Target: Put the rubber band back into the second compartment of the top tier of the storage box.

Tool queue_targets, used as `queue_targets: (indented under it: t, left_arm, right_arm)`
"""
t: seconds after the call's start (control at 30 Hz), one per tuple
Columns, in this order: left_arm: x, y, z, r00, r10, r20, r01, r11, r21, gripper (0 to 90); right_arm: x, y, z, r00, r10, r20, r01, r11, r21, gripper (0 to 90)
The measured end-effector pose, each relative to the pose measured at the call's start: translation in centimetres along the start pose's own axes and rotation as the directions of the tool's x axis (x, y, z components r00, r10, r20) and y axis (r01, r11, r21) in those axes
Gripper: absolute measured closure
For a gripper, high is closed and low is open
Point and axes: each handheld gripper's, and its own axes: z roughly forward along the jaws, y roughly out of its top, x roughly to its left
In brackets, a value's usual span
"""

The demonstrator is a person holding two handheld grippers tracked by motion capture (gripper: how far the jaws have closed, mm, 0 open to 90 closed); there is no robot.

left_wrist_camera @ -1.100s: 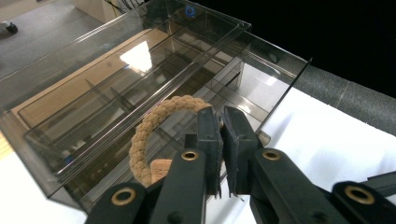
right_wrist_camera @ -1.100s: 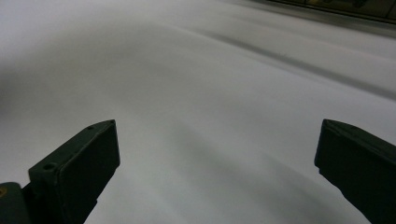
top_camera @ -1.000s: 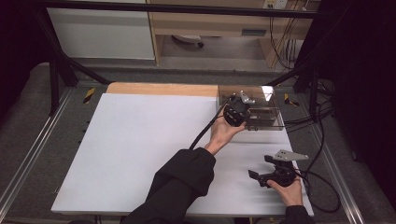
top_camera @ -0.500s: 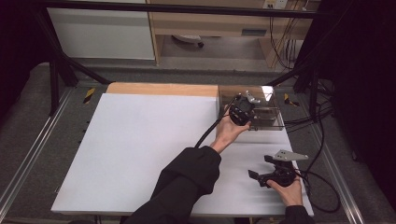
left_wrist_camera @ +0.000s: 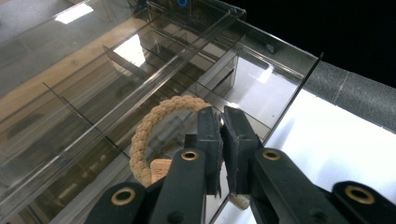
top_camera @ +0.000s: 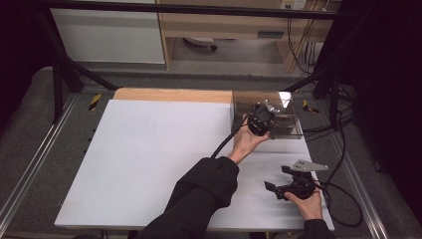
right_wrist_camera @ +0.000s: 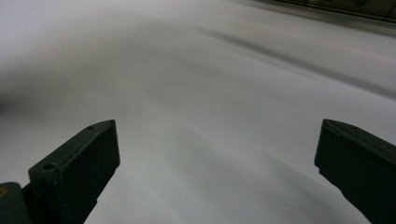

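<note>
Left fingers (left_wrist_camera: pixel 210 135) are clamping a braided rope ring (left_wrist_camera: pixel 154 135), tan, with a small leather-looking tab at its lower end. The pads are pinching the ring's near-right arc; most of the loop is hanging free to their left. Left gripper (left_wrist_camera: pixel 223 140) is hovering over the clear acrylic divider box (left_wrist_camera: pixel 280 51), with the ring above one of the compartments near the box's front wall. Can't tell whether the ring is touching the box floor or a divider.

Step in hand, as I'm reading it: placing the ring into a compartment of the box. Next move is calling for a short descent so the loop is clearing the thin divider walls, then opening the fingers and pulling straight up. Risk: the loop snagging on a divider edge or the tab catching on a pad at release.

In the high view, the left gripper (top_camera: pixel 260 119) is sitting at the front-left part of the box (top_camera: pixel 293 130), at the far right of the white tabletop (top_camera: pixel 159 164). The left hand (top_camera: pixel 247 142) is cradling it from below, forearm in a dark sleeve reaching diagonally across from bottom centre, cable trailing back along it.

Right gripper (top_camera: pixel 291 185) is resting low near the tabletop's near right corner, fingers (right_wrist_camera: pixel 74 172) spread wide, nothing between them, pointing left across bare white surface.
</note>
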Motion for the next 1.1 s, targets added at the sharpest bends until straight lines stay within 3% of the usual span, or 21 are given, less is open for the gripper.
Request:
queue_targets:
  t: [0.6, 0.97, 1.1]
  left_arm:
    - [-0.2, -0.2, 0.9, 0.9999, 0.002, 0.010, -0.002, 0.9998, 0.017, 83.2]
    - [0.2, 0.0, -0.9, 0.9998, 0.005, 0.019, -0.006, 0.9998, 0.017, 63.8]
    - [0.5, -0.4, -2.1, 0.9998, -0.006, 0.018, 0.006, 1.0000, -0.008, 56.9]
  right_arm:
    - [0.0, 0.0, 0.0, 1.0000, 0.000, -0.003, 0.000, 1.000, 0.002, 0.7]
    - [0.0, 0.0, 0.0, 1.0000, 0.002, -0.005, -0.002, 1.000, 0.002, 0.7]
    - [0.0, 0.0, 0.0, 1.0000, 0.001, -0.004, -0.001, 1.000, -0.001, 0.7]
